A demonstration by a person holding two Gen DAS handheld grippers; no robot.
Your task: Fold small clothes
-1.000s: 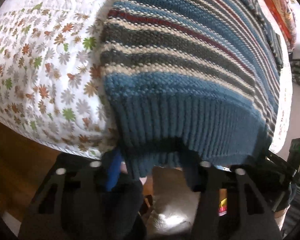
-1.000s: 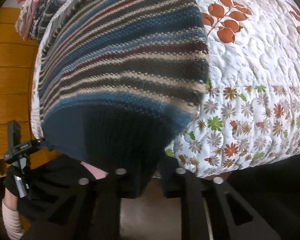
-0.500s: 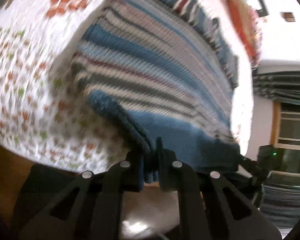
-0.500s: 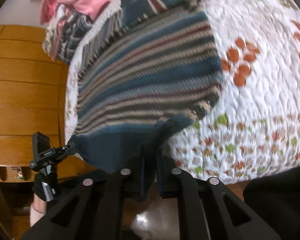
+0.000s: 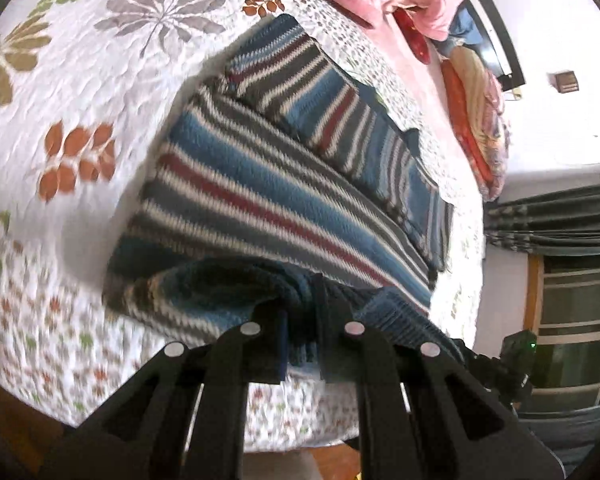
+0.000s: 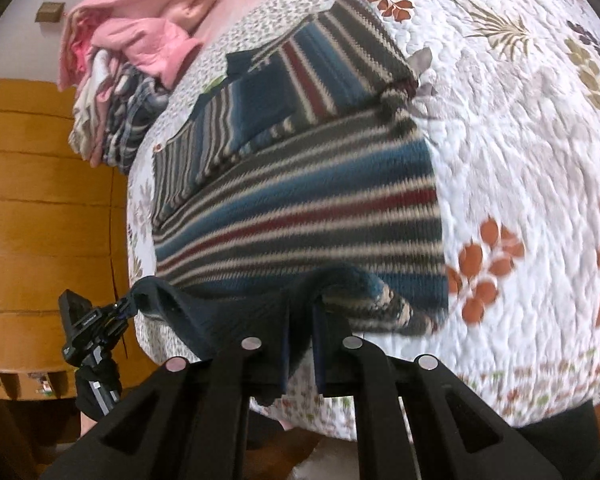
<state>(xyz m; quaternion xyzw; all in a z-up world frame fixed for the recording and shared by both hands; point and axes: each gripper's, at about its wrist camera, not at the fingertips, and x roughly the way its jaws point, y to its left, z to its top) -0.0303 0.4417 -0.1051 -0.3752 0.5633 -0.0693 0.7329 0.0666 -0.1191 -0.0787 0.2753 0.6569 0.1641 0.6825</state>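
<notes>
A striped knit sweater [image 5: 268, 184] in blue, grey, cream and dark red lies on the floral quilt [image 5: 80, 92], sleeves folded across its upper part. My left gripper [image 5: 302, 344] is shut on the ribbed blue hem at one bottom corner, which is lifted off the bed. In the right wrist view the same sweater [image 6: 300, 208] shows, and my right gripper [image 6: 300, 344] is shut on the other hem corner, raised likewise. The hem sags between the two grippers. The left gripper [image 6: 88, 328] shows at the left of the right wrist view.
A pile of pink and plaid clothes [image 6: 140, 52] sits at the bed's far end. Wooden panelling [image 6: 40, 208] runs along one side. Dark curtains [image 5: 560, 220] and a window lie beyond the other side. The quilt [image 6: 520, 160] is bare beside the sweater.
Both grippers went from open around the hem to shut on it, then lifted it up and forward over the sweater's body. More of the bed and folded sleeves now shows.
</notes>
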